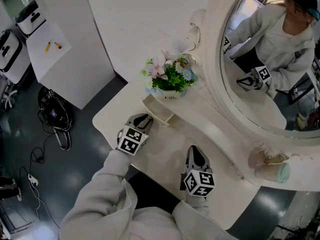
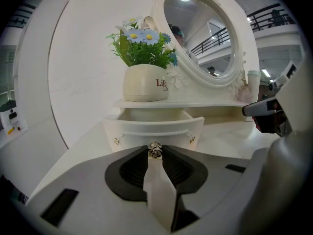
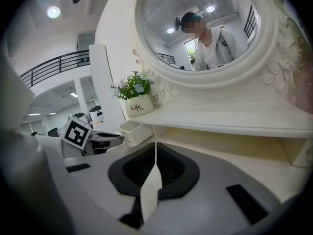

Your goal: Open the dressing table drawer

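Observation:
The small white drawer under the dressing table's raised shelf stands pulled out, and its hollow inside shows in the left gripper view behind the drawer front. My left gripper is at the drawer's front. Its jaws are shut on the little metal drawer knob, which sits right at the gripper's tips. My right gripper rests over the tabletop to the right, apart from the drawer. Seen from the right gripper, its jaws meet with nothing between them.
A cream flower pot stands on the shelf just above the drawer. The oval mirror rises at the right, with a pale green cup near its base. Below the table's left edge, a black bag and cables lie on the dark floor.

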A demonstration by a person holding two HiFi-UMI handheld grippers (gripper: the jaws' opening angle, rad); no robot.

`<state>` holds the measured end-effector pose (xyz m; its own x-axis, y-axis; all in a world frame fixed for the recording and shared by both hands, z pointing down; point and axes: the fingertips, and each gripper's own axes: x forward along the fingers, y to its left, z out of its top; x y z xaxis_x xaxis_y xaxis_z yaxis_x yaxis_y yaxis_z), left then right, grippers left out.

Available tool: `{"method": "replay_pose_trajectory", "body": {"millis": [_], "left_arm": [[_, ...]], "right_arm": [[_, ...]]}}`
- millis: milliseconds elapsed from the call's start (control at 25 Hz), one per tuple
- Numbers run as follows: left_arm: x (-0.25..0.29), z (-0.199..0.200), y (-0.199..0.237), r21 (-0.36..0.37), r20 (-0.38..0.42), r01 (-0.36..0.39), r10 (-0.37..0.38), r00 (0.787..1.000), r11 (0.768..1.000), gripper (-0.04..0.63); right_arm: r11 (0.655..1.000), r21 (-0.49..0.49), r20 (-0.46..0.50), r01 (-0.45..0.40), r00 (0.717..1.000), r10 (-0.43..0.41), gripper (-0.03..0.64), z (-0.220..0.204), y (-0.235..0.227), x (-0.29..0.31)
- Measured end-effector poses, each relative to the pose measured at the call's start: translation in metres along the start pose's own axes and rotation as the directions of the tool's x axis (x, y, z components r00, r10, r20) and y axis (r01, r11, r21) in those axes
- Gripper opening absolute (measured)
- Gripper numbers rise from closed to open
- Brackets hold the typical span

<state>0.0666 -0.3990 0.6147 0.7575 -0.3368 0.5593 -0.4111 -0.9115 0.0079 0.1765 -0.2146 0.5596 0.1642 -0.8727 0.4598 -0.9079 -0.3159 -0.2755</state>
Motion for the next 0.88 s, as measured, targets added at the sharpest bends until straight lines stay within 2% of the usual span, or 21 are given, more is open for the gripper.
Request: {"method": "replay_pose_trajectory", "body": {"millis": [880], "left_arm": [[-0.015,-0.007,0.001,-0.004,0.000,-0.011,0.011,1.000,1.000,0.104]], "right_arm": [[1.000,-0.003,0.001,-0.015,1.000,0.015,0.035,-0.004,0.005,0.000]]}}
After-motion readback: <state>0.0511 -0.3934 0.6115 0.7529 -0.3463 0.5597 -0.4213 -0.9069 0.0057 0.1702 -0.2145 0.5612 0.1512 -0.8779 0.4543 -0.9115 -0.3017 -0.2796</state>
